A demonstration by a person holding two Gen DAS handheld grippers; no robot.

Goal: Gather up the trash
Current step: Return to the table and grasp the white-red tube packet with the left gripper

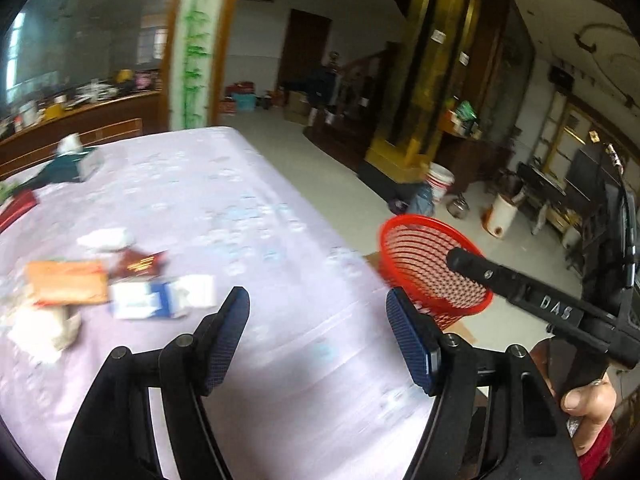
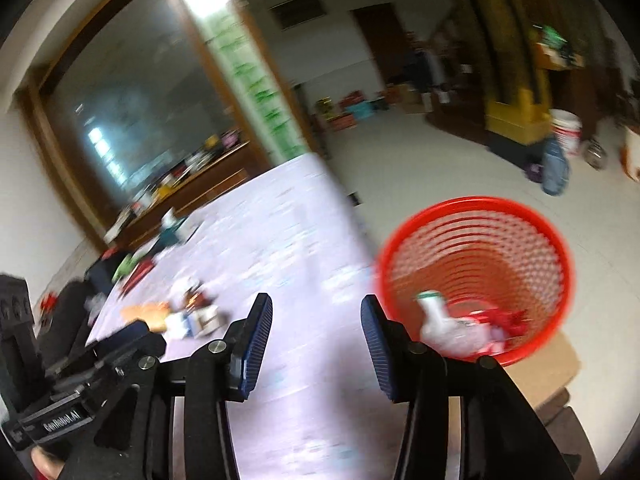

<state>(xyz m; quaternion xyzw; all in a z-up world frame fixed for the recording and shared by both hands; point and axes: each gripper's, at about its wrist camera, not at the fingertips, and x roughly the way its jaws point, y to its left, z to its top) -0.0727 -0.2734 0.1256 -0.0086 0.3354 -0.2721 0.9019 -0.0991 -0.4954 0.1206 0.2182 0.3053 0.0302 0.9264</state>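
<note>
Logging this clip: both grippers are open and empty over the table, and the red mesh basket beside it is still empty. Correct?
Not quite: the red mesh basket is not empty. The right wrist view shows a white bottle and red wrapper inside. Both the left gripper and right gripper are open and empty.

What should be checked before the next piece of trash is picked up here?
1. Left tool empty and open: ok, jaws apart, nothing between them.
2. Right tool empty and open: ok.
3. Trash left on the table: ok, an orange packet, a blue and white box and white paper lie there.
4. Red basket has room: ok, only a white bottle and red wrapper at the bottom.
5. Sharp view for aiming: not ok, both views are blurred.
6. Basket stands steady: cannot tell.
</note>
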